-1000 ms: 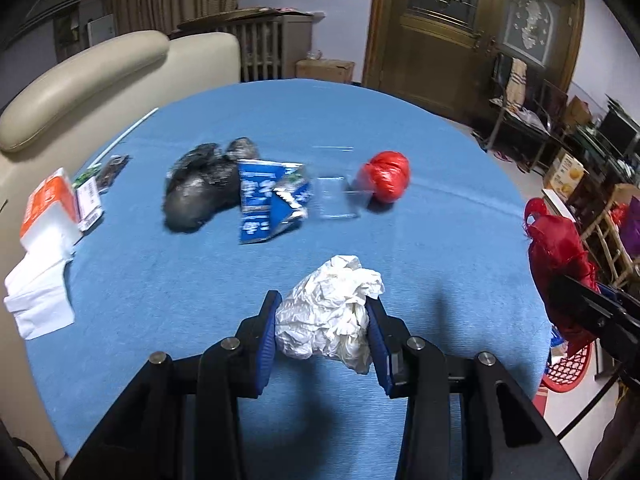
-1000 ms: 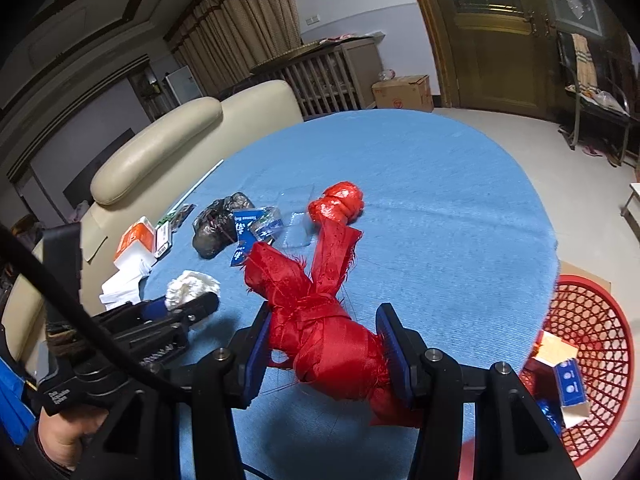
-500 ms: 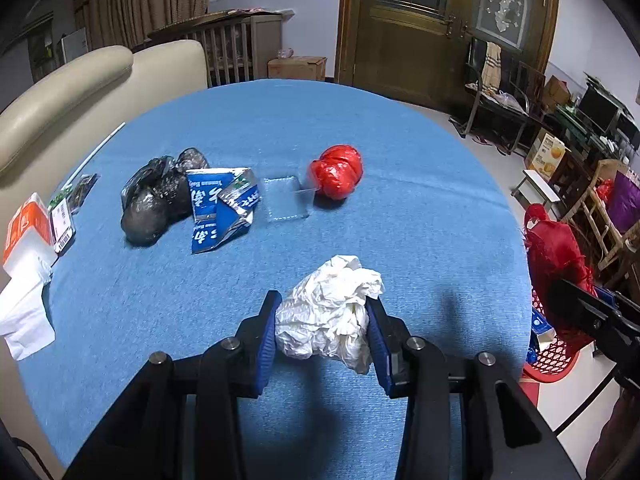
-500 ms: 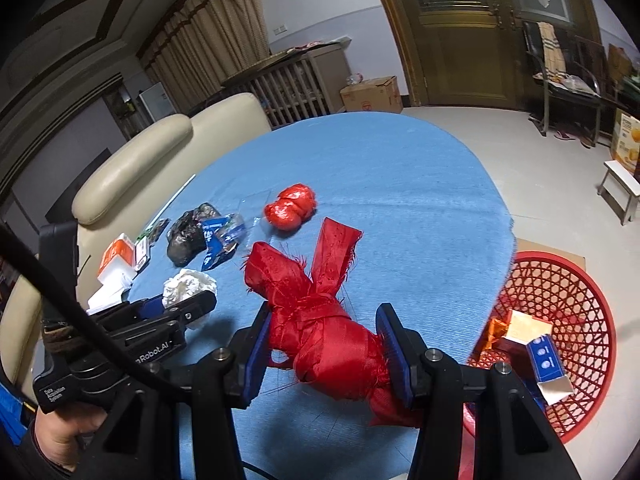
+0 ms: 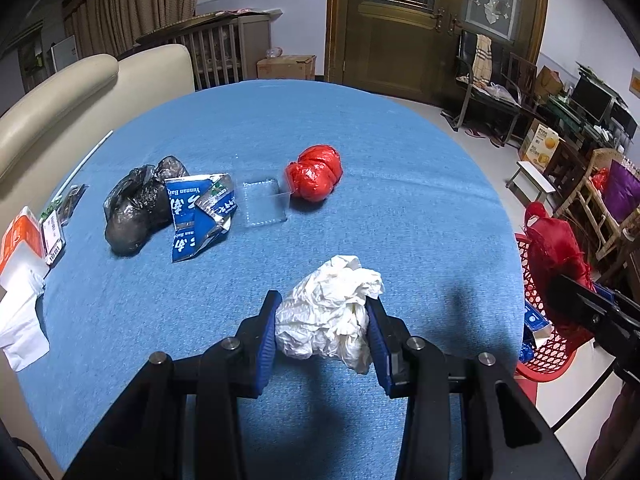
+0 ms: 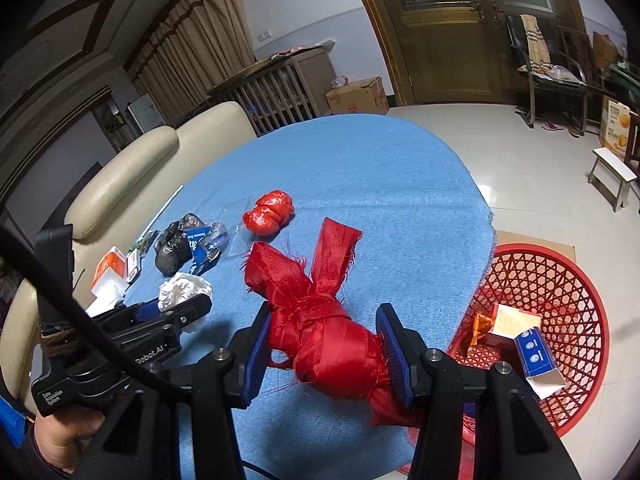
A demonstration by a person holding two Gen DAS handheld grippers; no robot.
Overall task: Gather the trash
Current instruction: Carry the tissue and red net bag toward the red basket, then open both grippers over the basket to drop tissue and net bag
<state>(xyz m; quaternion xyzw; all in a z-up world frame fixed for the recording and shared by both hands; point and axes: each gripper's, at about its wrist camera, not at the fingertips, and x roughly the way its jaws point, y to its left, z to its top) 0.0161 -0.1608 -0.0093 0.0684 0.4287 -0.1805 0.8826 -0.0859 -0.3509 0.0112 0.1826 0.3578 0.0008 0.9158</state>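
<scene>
My left gripper [image 5: 325, 312] is shut on a crumpled white paper wad [image 5: 330, 312], held above the blue table [image 5: 400, 200]. My right gripper [image 6: 325, 328] is shut on a knotted red ribbon bundle [image 6: 320, 320], held above the table's right edge beside the red basket [image 6: 540, 292] on the floor. On the table lie a red plastic bag ball [image 5: 315, 178], a clear plastic box [image 5: 262, 202], a crushed blue carton [image 5: 198, 210] and a black plastic bag [image 5: 136, 210].
An orange-white tissue pack [image 5: 18, 240], loose white tissue [image 5: 20, 328] and small packets [image 5: 60, 216] lie at the table's left edge. A beige sofa [image 5: 80, 92] stands behind. The basket holds small boxes [image 6: 534, 354]. Chairs and furniture stand to the right.
Both grippers have moved rightward with their loads. The table trash has shifted left in the views, and more of the red basket shows under the right gripper.
</scene>
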